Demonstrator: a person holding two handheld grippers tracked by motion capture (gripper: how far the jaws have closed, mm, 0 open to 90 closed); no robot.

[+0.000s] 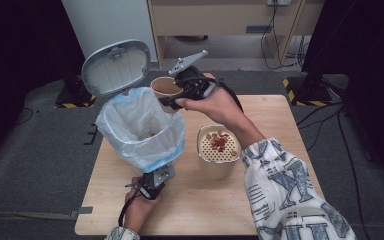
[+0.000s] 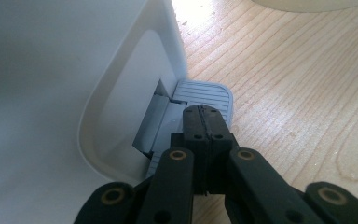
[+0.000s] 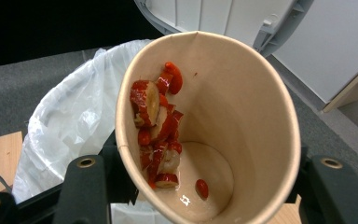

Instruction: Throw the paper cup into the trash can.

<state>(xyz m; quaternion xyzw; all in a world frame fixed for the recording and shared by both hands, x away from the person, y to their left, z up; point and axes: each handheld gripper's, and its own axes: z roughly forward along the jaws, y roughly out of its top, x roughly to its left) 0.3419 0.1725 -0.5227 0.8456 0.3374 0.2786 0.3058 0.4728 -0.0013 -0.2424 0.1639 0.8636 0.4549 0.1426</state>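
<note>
the tan paper cup (image 3: 223, 116), tipped on its side over the far rim of the pedal bin (image 1: 142, 132), sits clamped in the right gripper (image 1: 182, 95). red-skinned fruit slices (image 3: 156, 126) cling inside it. the bin's white bag (image 1: 130, 125) hangs open, lid (image 1: 116, 67) raised. the left gripper (image 2: 204, 128), jaws pressed together, presses the pedal (image 2: 205, 93). right of the bin, a cream strainer pot (image 1: 219, 150) holds red bits.

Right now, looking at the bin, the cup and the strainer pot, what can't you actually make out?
- Bin contents: in the high view the white liner's folds hide all but a few specks.
- Pedal contact: in the left gripper view the shut left gripper covers where it meets the pedal.
- Paper cup outside: the right gripper and hand hide the grip.
- Strainer pot: what lies under its perforated insert is hidden.
</note>
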